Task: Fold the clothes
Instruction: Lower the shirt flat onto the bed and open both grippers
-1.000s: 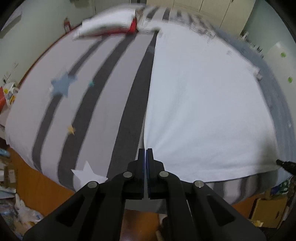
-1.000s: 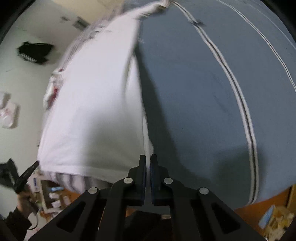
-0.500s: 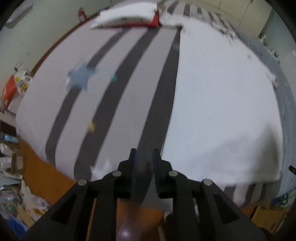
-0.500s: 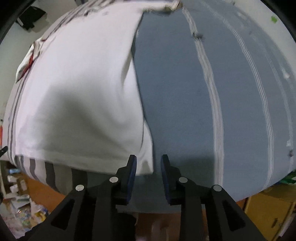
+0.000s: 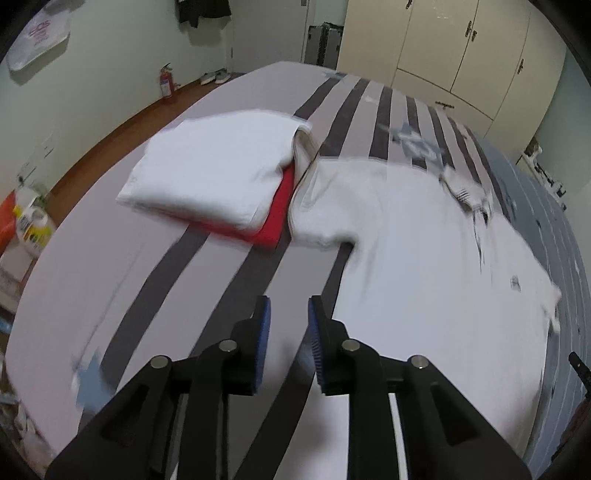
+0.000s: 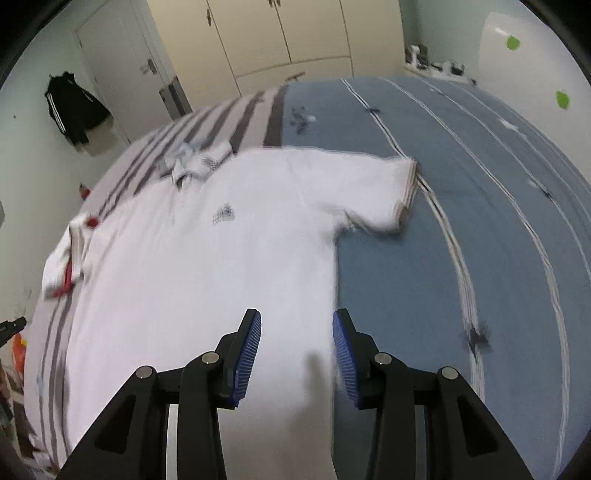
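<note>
A white short-sleeved shirt (image 5: 424, 258) lies spread flat on the bed, collar at the far end; it also shows in the right wrist view (image 6: 221, 258) with a small dark logo on the chest. My left gripper (image 5: 288, 314) is open and empty above the striped sheet, just left of the shirt's side edge. My right gripper (image 6: 297, 328) is open and empty above the shirt's lower right part. A folded white garment (image 5: 214, 173) lies on a folded red one (image 5: 273, 221) at the far left of the bed.
The bed has a grey-striped sheet (image 5: 147, 277) on the left and a blue sheet (image 6: 461, 221) on the right. Cupboards (image 6: 280, 33) stand behind the bed. Bottles and boxes (image 5: 29, 225) sit on the floor at the left edge.
Both grippers were shut on the shirt's bottom corners, then opened and let go. Both have lifted and tilted up, so the whole shirt and the room now show.
</note>
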Tool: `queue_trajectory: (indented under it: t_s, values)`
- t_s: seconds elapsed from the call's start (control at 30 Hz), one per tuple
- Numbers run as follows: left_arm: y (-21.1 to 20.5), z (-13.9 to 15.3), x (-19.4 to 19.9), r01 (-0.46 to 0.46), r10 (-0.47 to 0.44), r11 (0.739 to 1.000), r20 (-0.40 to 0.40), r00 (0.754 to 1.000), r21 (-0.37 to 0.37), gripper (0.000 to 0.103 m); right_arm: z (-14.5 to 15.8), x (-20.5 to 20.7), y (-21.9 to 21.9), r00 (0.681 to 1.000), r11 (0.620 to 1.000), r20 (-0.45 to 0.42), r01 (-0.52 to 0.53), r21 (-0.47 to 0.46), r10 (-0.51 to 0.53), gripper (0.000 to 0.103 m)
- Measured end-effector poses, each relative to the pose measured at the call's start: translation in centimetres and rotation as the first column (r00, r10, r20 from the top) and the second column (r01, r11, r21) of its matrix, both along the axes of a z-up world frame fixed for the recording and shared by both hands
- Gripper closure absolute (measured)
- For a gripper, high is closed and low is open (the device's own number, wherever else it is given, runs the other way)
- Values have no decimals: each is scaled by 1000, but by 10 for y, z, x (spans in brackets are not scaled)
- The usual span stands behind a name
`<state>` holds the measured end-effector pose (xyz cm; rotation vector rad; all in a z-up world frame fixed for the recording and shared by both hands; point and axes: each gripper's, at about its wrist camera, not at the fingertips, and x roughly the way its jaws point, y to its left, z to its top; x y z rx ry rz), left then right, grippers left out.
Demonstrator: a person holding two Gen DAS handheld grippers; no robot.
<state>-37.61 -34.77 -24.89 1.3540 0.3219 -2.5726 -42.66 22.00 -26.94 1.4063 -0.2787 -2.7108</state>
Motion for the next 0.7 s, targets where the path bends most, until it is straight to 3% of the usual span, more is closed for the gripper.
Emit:
queue_trajectory:
  t_s: [0.17, 0.3, 0.43, 0.6, 0.63, 0.7]
  values:
    - [-10, -3, -93, 48, -52, 995, -38, 998, -86, 75, 5, -76, -23, 998, 1000, -55, -8, -7, 8, 66]
    - [-29, -18, -148, 65, -68, 996, -40, 997, -62, 66, 0, -121, -46, 997, 1000, -71, -24, -2, 24, 66]
    - [-41, -30, -181, 96, -99, 990, -31, 995, -104, 66, -5, -151, -70, 997, 999, -72, -34, 14, 34, 66]
    - [-57, -45, -217, 138, -142, 986, -30, 989, -93, 66, -9, -171, -94, 996, 999, -84, -40, 19, 42, 66]
    - [-59, -47, -221, 143, -147, 985, -33, 989, -100, 68, -10, -174, -98, 995, 999, -88, -41, 23, 43, 66]
    - [-62, -47, -224, 148, -154, 982, -40, 987, -119, 97, -13, -179, -105, 995, 999, -85, -41, 27, 43, 66]
